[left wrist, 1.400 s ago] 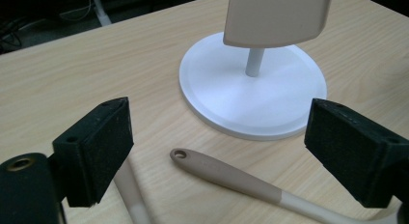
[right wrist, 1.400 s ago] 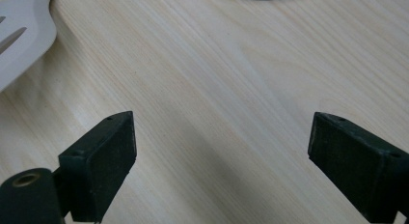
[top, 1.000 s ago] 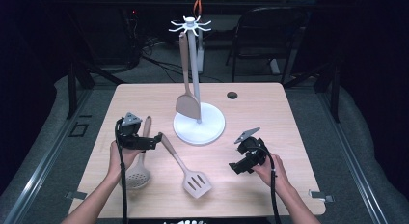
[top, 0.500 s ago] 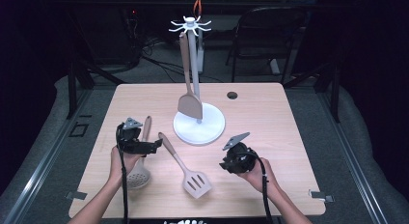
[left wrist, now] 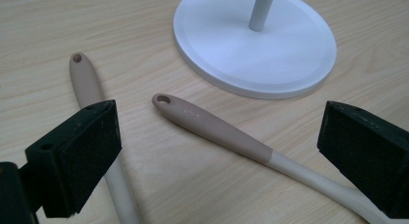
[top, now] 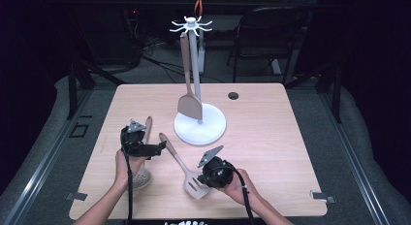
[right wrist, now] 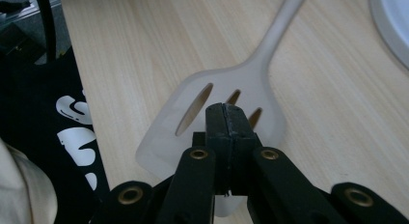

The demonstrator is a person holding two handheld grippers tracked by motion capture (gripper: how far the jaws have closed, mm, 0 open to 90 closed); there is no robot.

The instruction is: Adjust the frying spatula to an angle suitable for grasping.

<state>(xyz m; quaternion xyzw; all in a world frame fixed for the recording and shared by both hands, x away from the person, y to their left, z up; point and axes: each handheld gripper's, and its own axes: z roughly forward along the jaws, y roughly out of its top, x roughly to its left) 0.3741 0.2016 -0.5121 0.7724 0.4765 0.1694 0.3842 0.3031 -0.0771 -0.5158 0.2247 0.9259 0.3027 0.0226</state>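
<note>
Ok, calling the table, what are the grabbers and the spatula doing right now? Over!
Right gripper shut, empty, over the slotted spatula head. Left gripper open above its handle. Spatula flat on table. Skimmer alongside, stand close behind.

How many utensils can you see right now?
3: a spatula hanging on the rack, a slotted turner lying on the table, and a skimmer under the left hand.
</note>
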